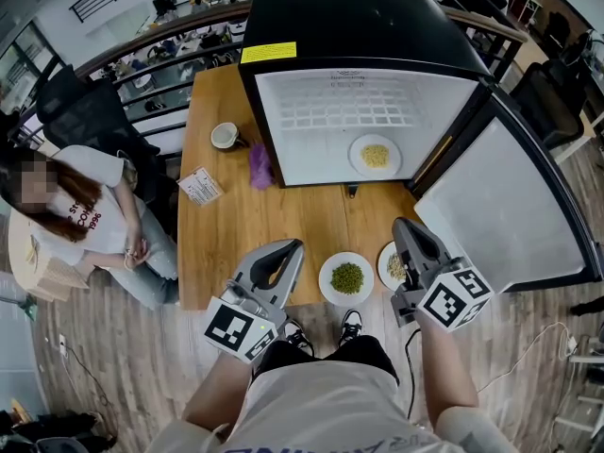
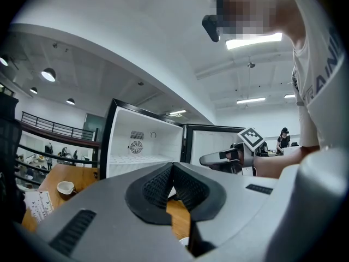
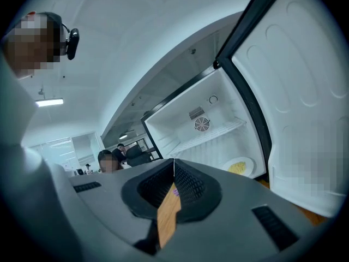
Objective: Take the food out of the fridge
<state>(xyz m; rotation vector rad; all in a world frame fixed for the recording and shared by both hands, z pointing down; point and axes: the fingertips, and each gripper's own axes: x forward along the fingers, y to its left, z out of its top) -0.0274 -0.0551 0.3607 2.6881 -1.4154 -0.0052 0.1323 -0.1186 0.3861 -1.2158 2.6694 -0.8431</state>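
Open fridge (image 1: pixel 363 26) on wooden table (image 1: pixel 264 215); plate of yellow food (image 1: pixel 375 156) sits on fridge floor, right of centre. Plate of green food (image 1: pixel 346 277) and second plate (image 1: pixel 388 264) lie at table's near edge. Reach likely calls for spread jaws, low level entry, pinch on plate's near rim, plate kept flat. Left gripper (image 1: pixel 291 246) and right gripper (image 1: pixel 402 224) both pressed together, empty, held level, pointing at fridge.

Open fridge (image 1: pixel 368 26), yellow food plate (image 1: pixel 375 156) inside, green food plate (image 1: pixel 346 278) outside
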